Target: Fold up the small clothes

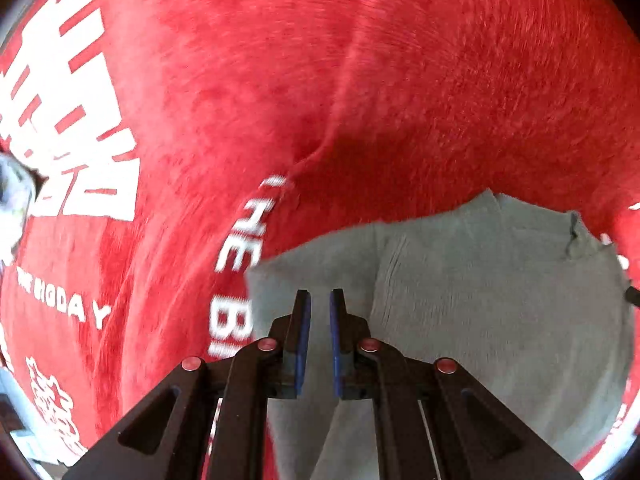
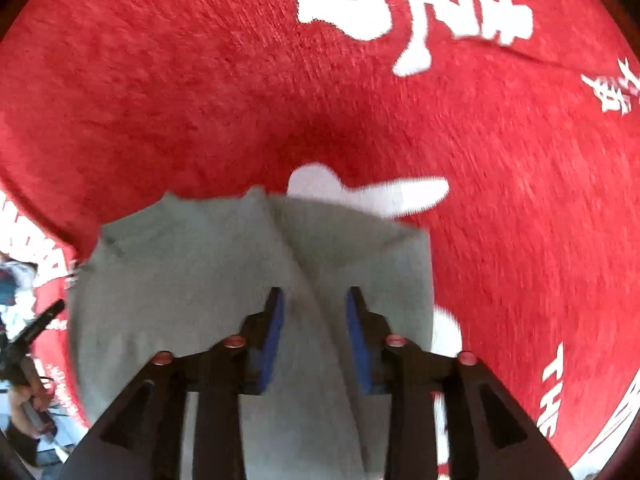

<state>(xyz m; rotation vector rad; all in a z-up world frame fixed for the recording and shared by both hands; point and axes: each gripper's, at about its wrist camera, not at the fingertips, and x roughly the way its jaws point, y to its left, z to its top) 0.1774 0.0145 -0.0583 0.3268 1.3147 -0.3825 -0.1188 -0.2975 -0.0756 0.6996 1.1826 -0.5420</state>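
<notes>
Both wrist views look steeply down on a red cloth printed with white lettering; what it covers, desk or otherwise, cannot be told.

Grey garment lies on the red cloth. Left view: it fills the 3 to 6 o'clock part of the frame, with a stitched edge and a small tab near 3 o'clock. Right view: the same grey garment sits centre to 7 o'clock, a raised crease running from 12 o'clock down between the fingers.

Left claw: narrow, blue pads nearly together, only a thin slit between them. Grey fabric shows through the slit, but whether any is pinched cannot be told.

Right claw: about half wide, pads clear of the cloth, straddling the crease without pressing on it. Nothing held.

Step in hand, as I judge it: mid-fold. The garment looks already doubled at least once, and the right claw stands released above the ridge.

Next move likely calls for the right claw to drop onto a free edge or the crease, close on one layer group only, then carry it across while the left steadies. Risk: catching the red cloth beneath along with the grey.
</notes>
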